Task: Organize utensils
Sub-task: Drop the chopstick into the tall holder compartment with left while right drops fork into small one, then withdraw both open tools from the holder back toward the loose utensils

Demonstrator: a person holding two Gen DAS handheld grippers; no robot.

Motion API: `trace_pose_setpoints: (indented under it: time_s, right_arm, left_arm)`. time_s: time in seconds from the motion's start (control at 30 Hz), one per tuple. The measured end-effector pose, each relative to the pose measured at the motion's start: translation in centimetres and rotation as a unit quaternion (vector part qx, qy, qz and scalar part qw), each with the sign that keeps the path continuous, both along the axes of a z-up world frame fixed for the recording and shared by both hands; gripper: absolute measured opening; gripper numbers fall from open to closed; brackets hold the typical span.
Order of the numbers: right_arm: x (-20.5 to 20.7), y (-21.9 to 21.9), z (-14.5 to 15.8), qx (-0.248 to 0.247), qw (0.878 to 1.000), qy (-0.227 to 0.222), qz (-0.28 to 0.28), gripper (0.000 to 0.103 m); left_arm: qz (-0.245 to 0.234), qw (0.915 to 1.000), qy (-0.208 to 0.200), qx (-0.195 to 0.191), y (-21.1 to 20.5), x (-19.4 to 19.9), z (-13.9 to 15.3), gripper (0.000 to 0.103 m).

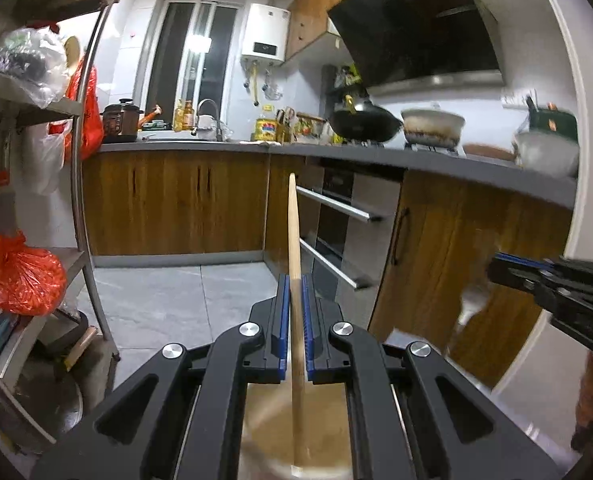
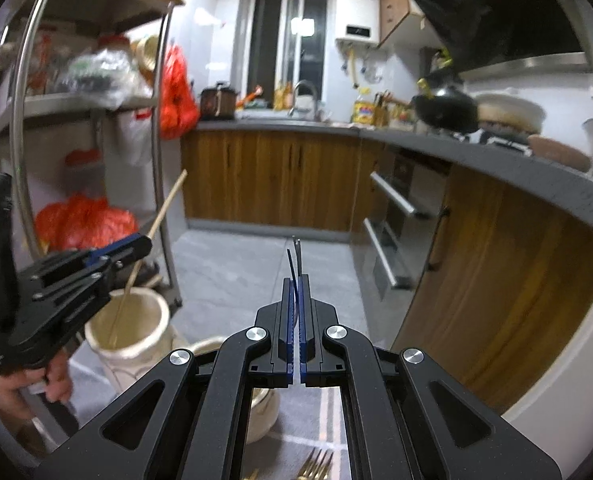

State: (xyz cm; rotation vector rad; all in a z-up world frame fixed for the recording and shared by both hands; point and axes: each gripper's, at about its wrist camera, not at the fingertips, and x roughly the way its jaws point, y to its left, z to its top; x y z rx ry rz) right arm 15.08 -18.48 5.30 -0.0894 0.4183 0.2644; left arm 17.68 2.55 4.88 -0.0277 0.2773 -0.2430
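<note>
My left gripper (image 1: 294, 280) is shut on a long wooden chopstick (image 1: 293, 232) that points up and away. In the right wrist view the same left gripper (image 2: 136, 246) holds the chopstick (image 2: 168, 204) tilted, with its lower end inside a cream ceramic holder (image 2: 144, 312). My right gripper (image 2: 295, 280) is shut on a thin dark metal utensil (image 2: 296, 256) seen edge-on; its kind is unclear. In the left wrist view the right gripper (image 1: 494, 266) comes in from the right edge. Gold forks (image 2: 316, 468) lie below the right gripper.
A second cream jar (image 2: 264, 408) stands under the right gripper. A metal rack (image 2: 164, 152) with red bags (image 2: 84, 220) is on the left. A grey counter (image 2: 496, 160) with a wok (image 2: 448, 110) and wooden cabinets runs along the back and right. A hand (image 2: 20, 388) holds the left gripper.
</note>
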Motion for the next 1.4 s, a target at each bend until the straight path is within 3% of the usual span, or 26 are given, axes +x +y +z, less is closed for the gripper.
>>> trace_pose_setpoints:
  time_s: [0.23, 0.5, 0.57, 0.63, 0.73, 0.77, 0.83, 0.9, 0.97, 1.23, 1.4]
  right_arm:
    - [1.9, 1.3, -1.5, 0.005, 0.999, 0.043, 0.016, 0.003]
    - [3.5, 1.8, -1.8, 0.021, 0.998, 0.055, 0.015, 0.005]
    - [3.6, 1.9, -1.8, 0.028, 0.998, 0.055, 0.018, 0.017]
    - [3.5, 1.7, -1.7, 0.034, 0.998, 0.05, 0.019, 0.036]
    - [3.2, 1.2, -1.5, 0.047, 0.998, 0.047, 0.023, 0.045]
    - [2.9, 0.9, -1.3, 0.054, 0.997, 0.044, 0.022, 0.056]
    - [2.4, 0.3, -0.9, 0.066, 0.997, 0.034, 0.021, 0.084]
    - [1.6, -0.5, -0.5, 0.08, 0.996, 0.022, 0.019, 0.096]
    - [0.9, -1.2, -0.1, 0.087, 0.996, 0.011, 0.014, 0.098]
    - [-2.9, -3.7, -0.3, 0.081, 0.996, -0.015, -0.028, 0.098]
    - [-4.7, -4.8, -1.9, 0.063, 0.997, -0.002, -0.037, 0.098]
  left_arm:
    - [-0.006, 0.9984, 0.03, 0.048, -0.3, -1.4, -1.9, 0.006]
    - [0.004, 0.9971, 0.046, 0.06, 0.2, -1.2, -1.7, 0.009]
    - [0.007, 0.9972, 0.047, 0.057, 0.4, -1.2, -1.5, 0.02]
    - [0.015, 0.9975, 0.042, 0.055, 0.7, -1.6, -1.3, 0.045]
    - [0.02, 0.9978, 0.039, 0.049, 1.3, -2.1, -1.0, 0.053]
    - [0.021, 0.9979, 0.04, 0.047, 1.4, -2.2, -0.9, 0.056]
    - [0.021, 0.9983, 0.04, 0.037, 1.9, -2.8, -0.6, 0.074]
    - [0.024, 0.9986, 0.032, 0.034, 2.3, -3.4, -0.2, 0.088]
    - [0.03, 0.9987, 0.025, 0.032, 2.5, -4.1, 0.1, 0.098]
    - [0.031, 0.9985, 0.035, 0.029, 3.5, -6.9, 0.2, 0.098]
    - [0.032, 0.9977, 0.048, 0.036, 3.7, -8.6, -0.4, 0.098]
